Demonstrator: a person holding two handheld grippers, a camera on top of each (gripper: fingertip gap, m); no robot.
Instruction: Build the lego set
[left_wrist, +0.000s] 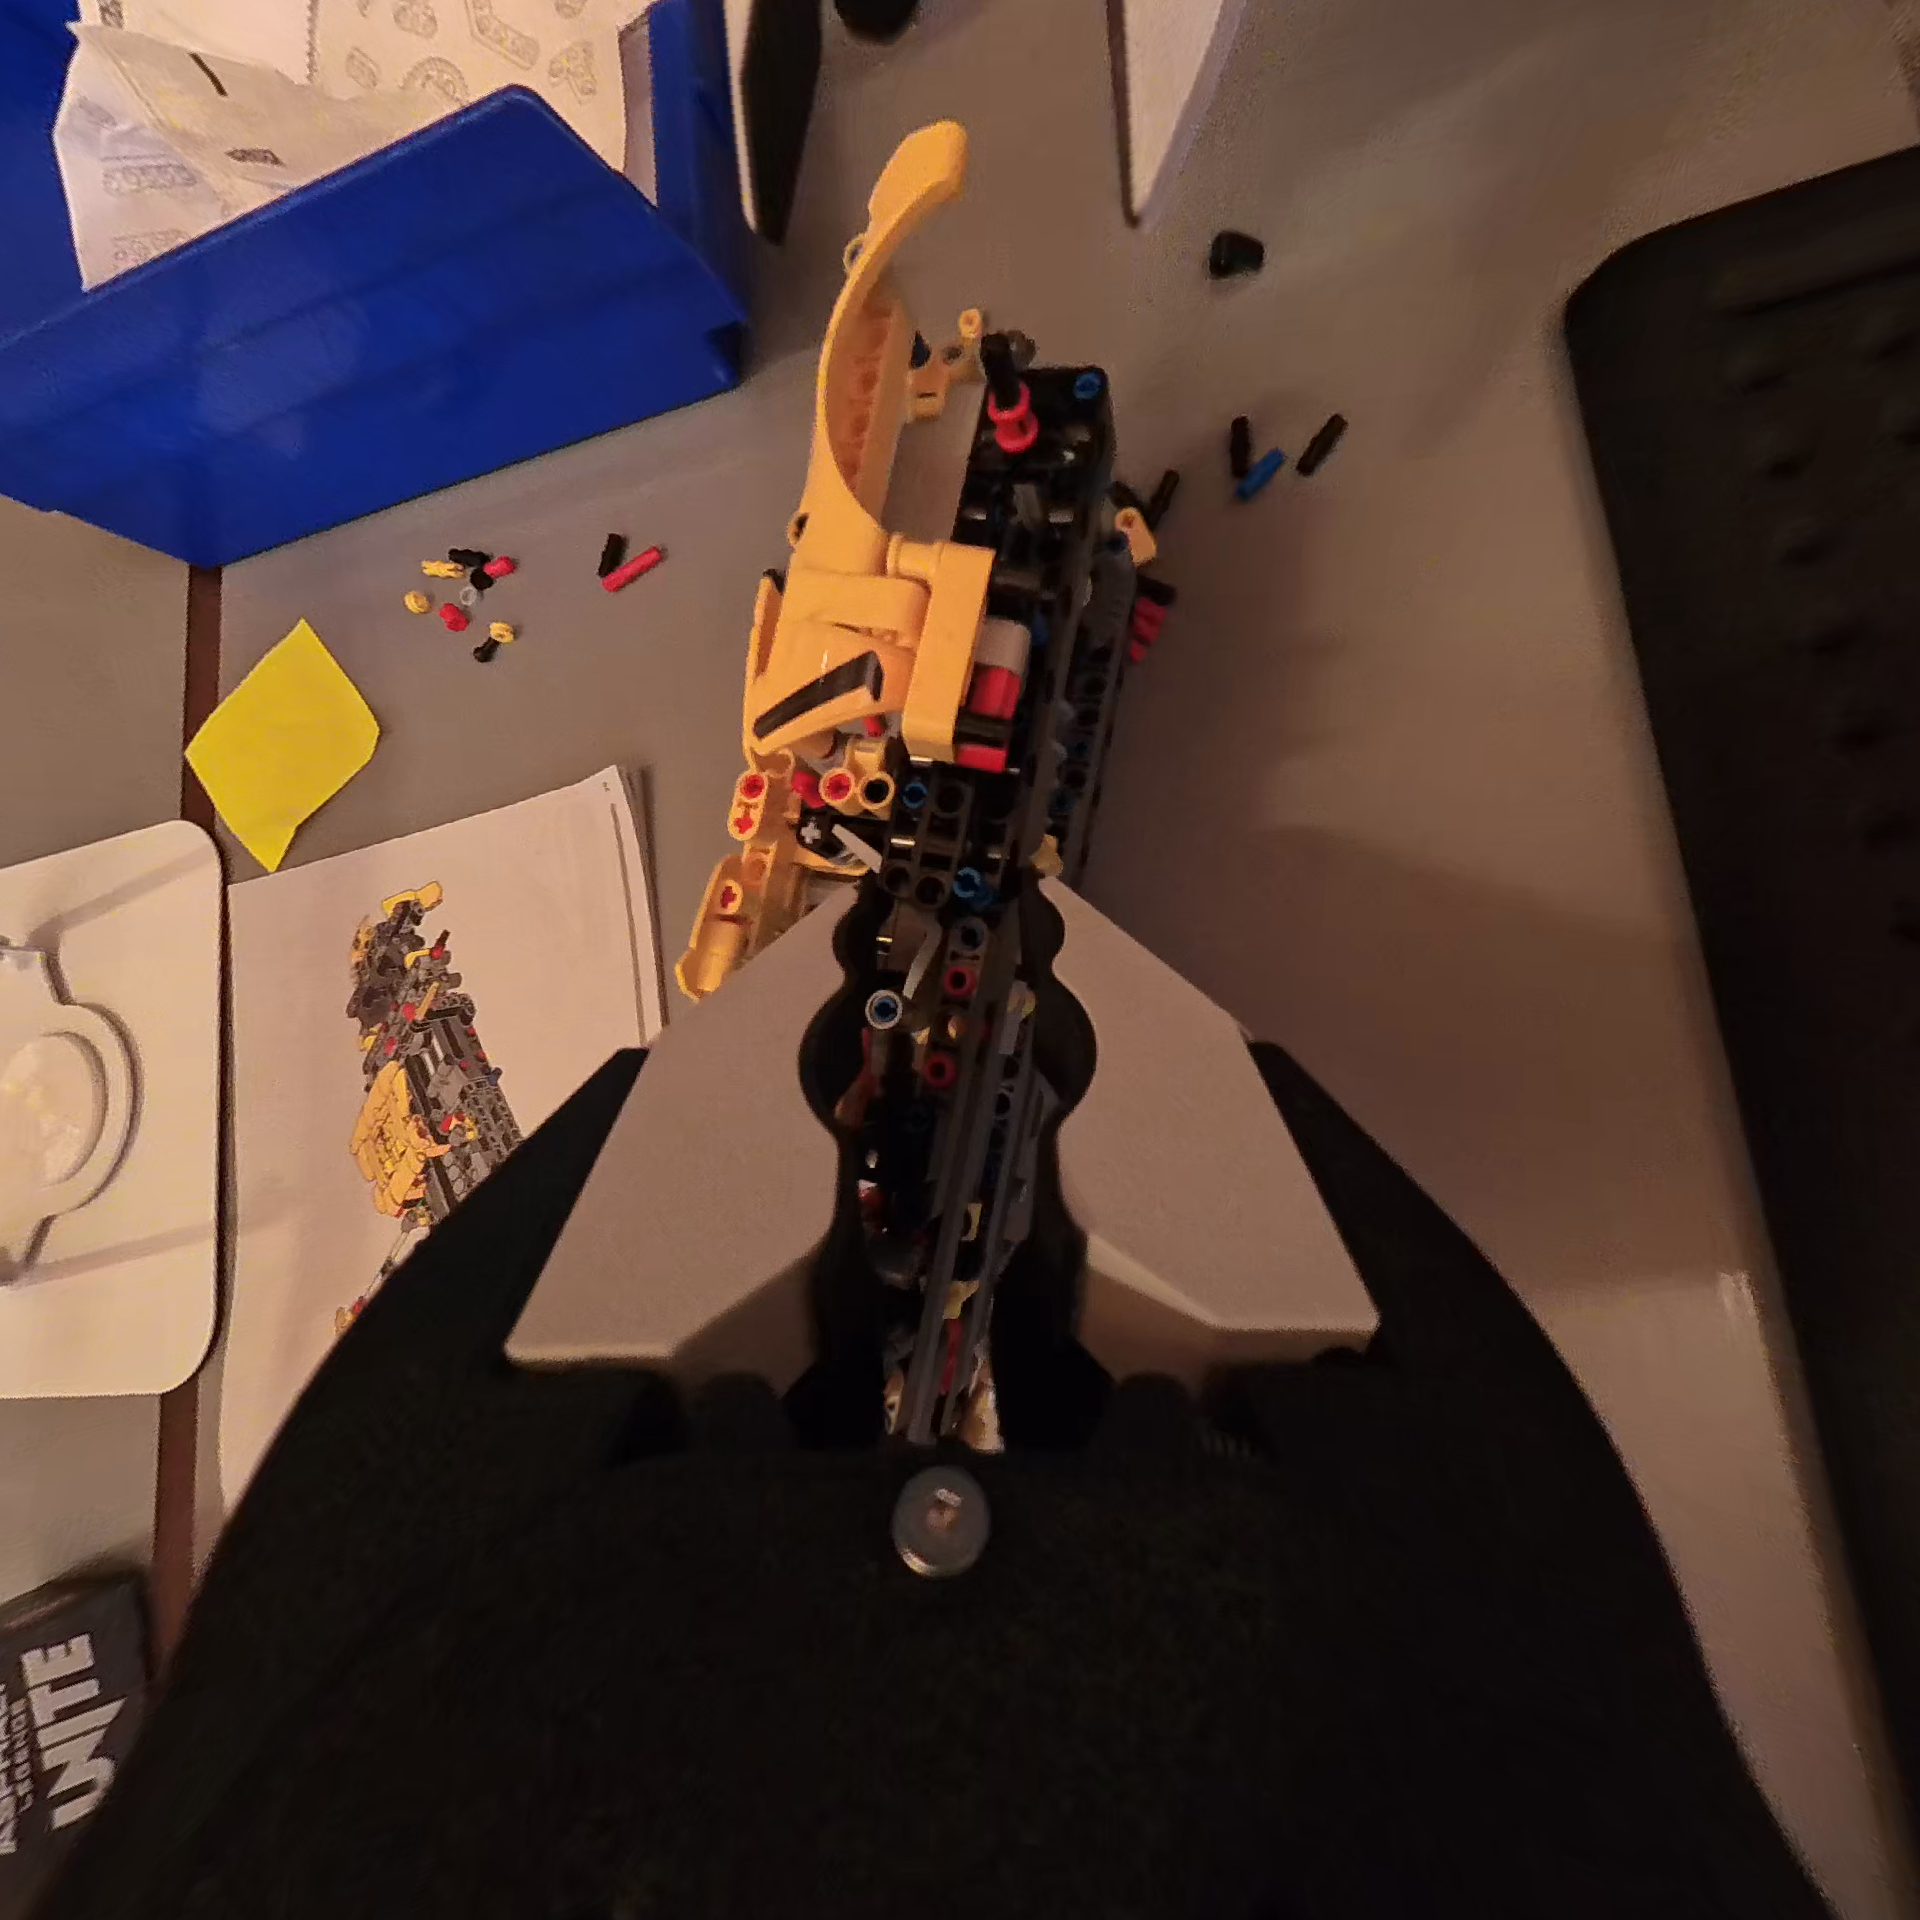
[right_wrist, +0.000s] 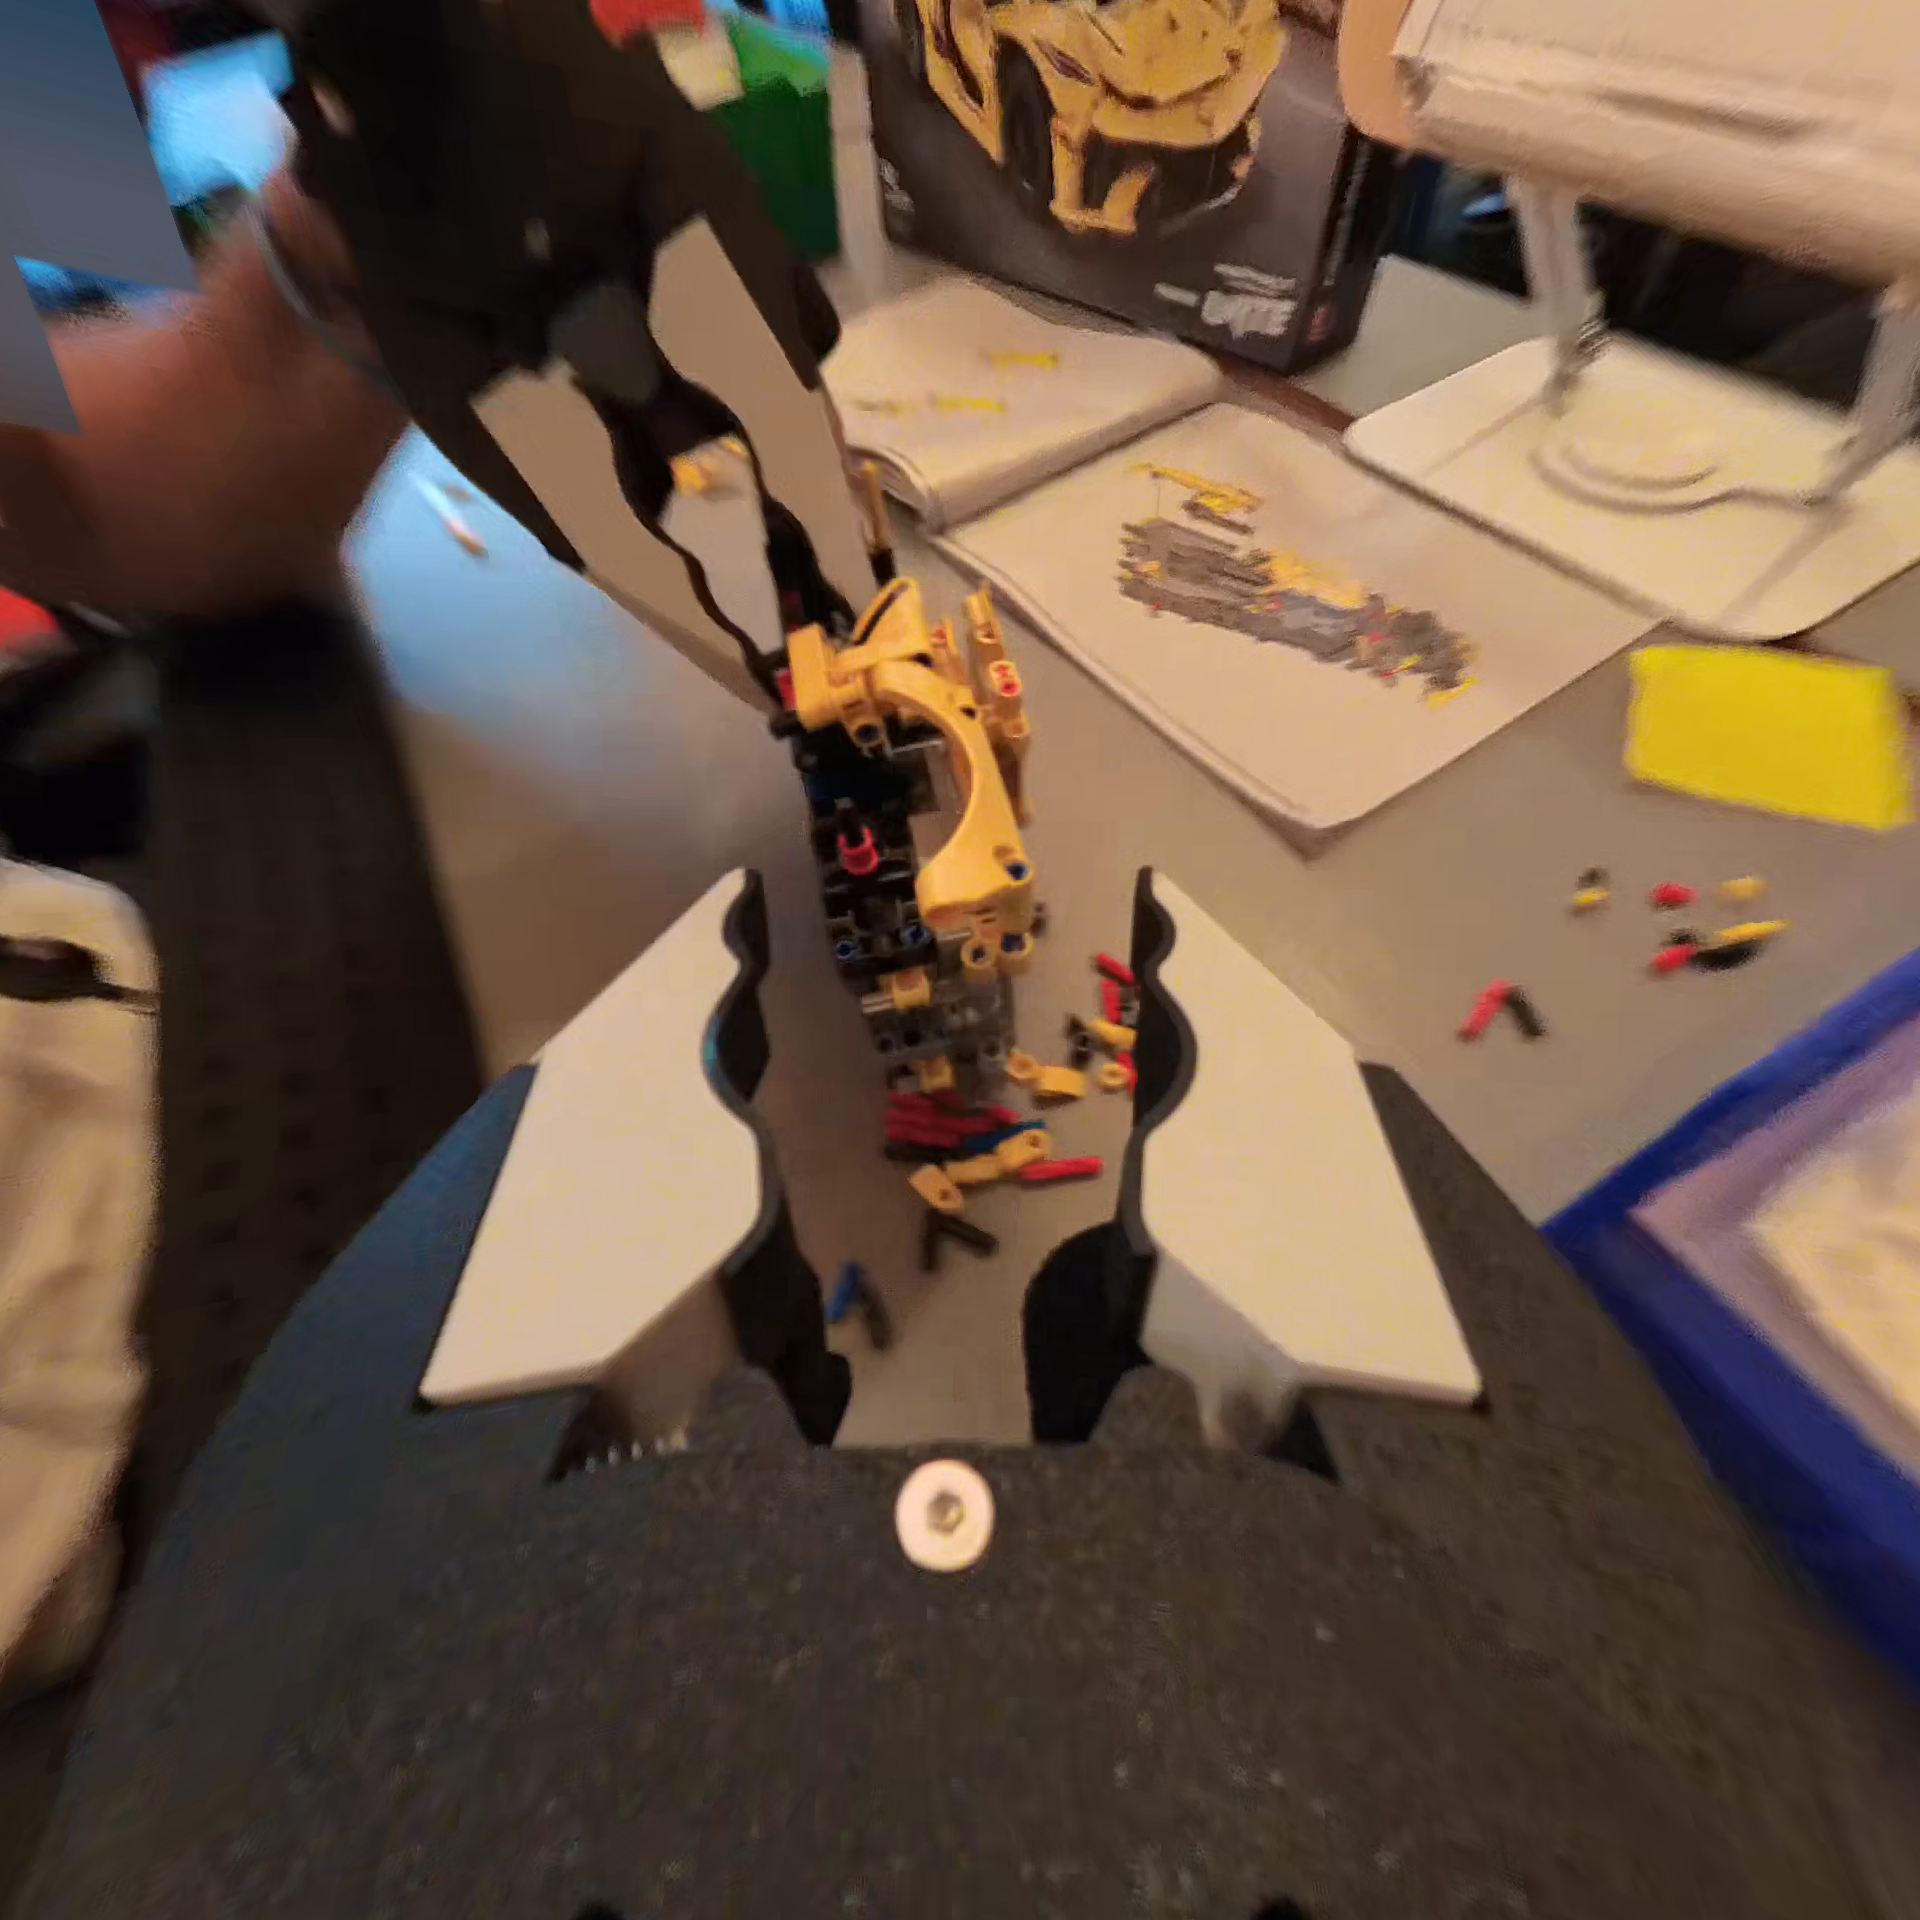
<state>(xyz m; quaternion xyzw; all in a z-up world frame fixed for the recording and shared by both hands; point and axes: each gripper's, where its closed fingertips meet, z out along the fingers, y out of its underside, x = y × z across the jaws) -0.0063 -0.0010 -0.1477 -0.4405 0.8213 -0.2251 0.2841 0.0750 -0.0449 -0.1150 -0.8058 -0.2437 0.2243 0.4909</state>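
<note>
In the left wrist view, the left gripper (left_wrist: 940, 1039) is clenched on the near end of the lego assembly (left_wrist: 935, 644), whose long axis runs away toward frame top. In the right wrist view, the right gripper (right_wrist: 945, 935) is spread and empty, the assembly standing just beyond, centre frame, over loose pins (right_wrist: 977, 1143) on the table (right_wrist: 1351, 1039).
</note>
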